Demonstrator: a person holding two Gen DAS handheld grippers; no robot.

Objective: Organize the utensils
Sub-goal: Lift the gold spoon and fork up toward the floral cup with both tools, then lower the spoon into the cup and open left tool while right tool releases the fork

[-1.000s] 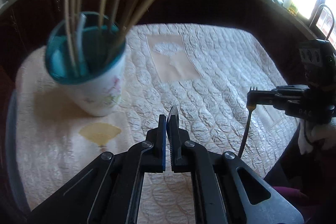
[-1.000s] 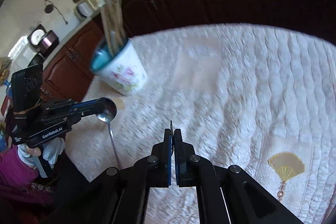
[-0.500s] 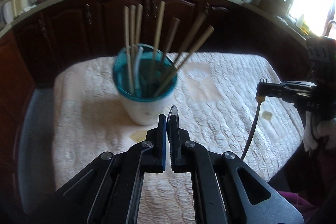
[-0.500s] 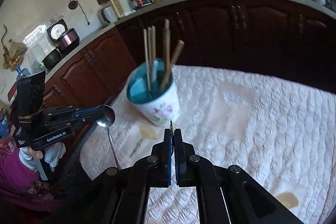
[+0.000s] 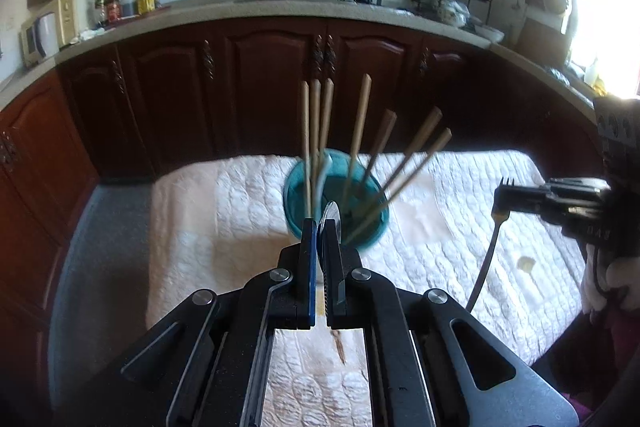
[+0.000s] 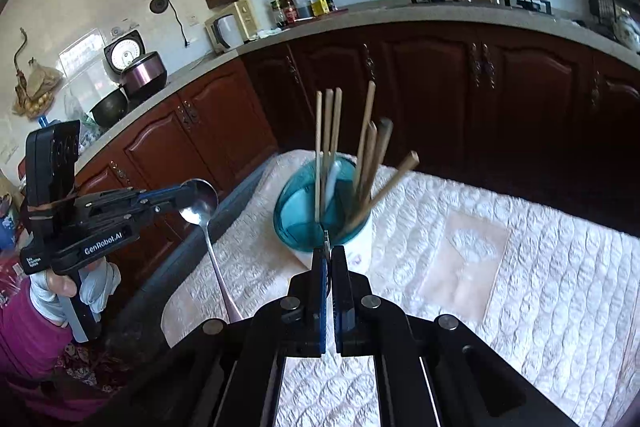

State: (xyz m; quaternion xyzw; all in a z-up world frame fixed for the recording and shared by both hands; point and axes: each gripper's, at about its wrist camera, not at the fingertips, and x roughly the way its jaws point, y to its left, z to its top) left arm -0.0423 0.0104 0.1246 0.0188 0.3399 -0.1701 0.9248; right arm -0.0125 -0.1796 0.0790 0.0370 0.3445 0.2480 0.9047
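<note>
The left gripper (image 5: pixel 320 227) is clenched on a metal spoon (image 6: pixel 199 203), held by its bowl with the handle hanging down, left of the teal-rimmed utensil cup (image 6: pixel 320 211). The right gripper (image 6: pixel 329 255) grips a fork (image 5: pixel 491 247) near its tines, right of the cup. Wooden chopsticks (image 5: pixel 316 131) stand inside the cup on the quilted white tablecloth (image 5: pixel 460 247).

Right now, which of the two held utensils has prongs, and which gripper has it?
The fork, clamped by the right gripper: its prongs stick up above the fingers. The left gripper holds a round-bowled spoon.
</note>
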